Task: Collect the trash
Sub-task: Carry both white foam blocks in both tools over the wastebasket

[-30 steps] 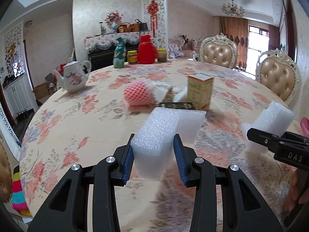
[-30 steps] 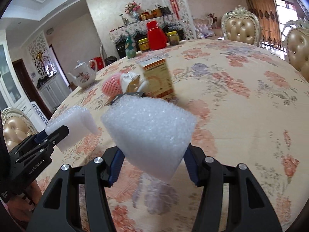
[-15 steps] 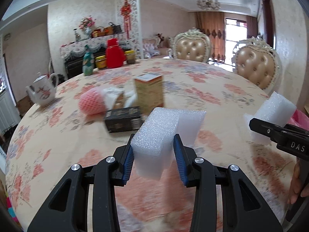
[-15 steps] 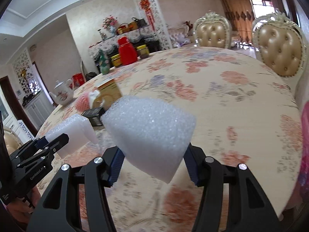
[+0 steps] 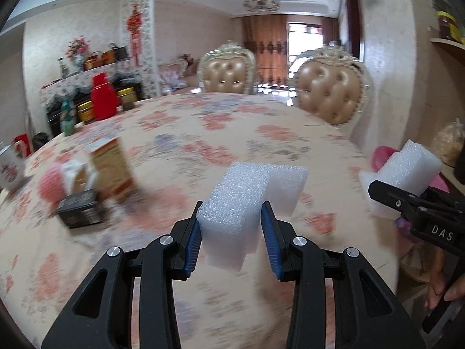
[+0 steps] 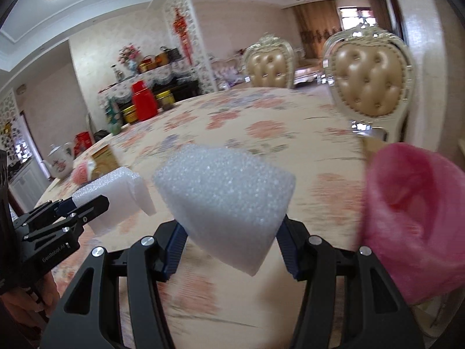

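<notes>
Two foam pieces are in hand, one per tongs. The left tongs [image 5: 231, 232] pinch an L-shaped foam block [image 5: 247, 195], its blue pads pressed on both sides of the narrow leg while the wider leg juts forward and right. The right tongs [image 6: 229, 247] pinch a chunky foam wedge [image 6: 223, 200], held tilted with one corner hanging down between the jaws. Both tongs point forward and somewhat downward over the near edge of the surface [image 5: 232, 122], side by side; each shows in the other's view, and fingers [image 5: 438, 290] of the right hand grip its handle at the lower right of the left view.

To the right, just beside the wedge, gapes one pink bag [image 6: 412, 226].

Farther out on the floral surface lie one black box [image 5: 78, 212], one upright carton [image 5: 112, 165] and one pink net [image 5: 53, 183], close together and blurred. Beyond stand one teapot [image 6: 59, 160], one red jug [image 5: 103, 99] and two jars [image 5: 85, 112], then two padded chairs [image 5: 331, 93].
</notes>
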The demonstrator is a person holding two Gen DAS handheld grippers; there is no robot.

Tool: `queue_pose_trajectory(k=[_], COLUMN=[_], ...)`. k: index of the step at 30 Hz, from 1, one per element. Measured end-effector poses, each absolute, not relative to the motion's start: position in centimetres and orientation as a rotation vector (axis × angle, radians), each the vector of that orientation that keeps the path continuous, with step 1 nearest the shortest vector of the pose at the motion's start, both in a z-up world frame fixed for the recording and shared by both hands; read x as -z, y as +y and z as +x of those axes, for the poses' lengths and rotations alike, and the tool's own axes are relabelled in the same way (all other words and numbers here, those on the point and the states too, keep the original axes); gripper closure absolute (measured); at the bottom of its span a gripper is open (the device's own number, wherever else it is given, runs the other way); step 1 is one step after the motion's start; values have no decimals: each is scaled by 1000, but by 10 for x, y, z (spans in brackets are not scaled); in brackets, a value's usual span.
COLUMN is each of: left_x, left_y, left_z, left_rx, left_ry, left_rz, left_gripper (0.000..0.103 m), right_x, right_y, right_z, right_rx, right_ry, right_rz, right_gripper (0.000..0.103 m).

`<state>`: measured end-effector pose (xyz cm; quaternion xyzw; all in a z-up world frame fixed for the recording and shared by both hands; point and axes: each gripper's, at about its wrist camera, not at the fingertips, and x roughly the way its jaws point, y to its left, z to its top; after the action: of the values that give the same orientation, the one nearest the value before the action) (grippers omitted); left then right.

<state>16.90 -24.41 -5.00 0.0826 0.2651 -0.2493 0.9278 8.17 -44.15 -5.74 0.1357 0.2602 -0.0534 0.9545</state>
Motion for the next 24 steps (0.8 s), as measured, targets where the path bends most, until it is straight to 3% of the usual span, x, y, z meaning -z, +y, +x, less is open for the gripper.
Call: queue_pose_trajectory(k=[24], left_x=[43], left_y=[-448], left_z=[131], left_rx=[951], left_ry=[503], left_rz=[202], left_gripper=[66], right_x=[60], right_y=[-614], right_z=[-25], right_rx=[511], right_ry=[445], right_rz=[318], right_gripper=[47])
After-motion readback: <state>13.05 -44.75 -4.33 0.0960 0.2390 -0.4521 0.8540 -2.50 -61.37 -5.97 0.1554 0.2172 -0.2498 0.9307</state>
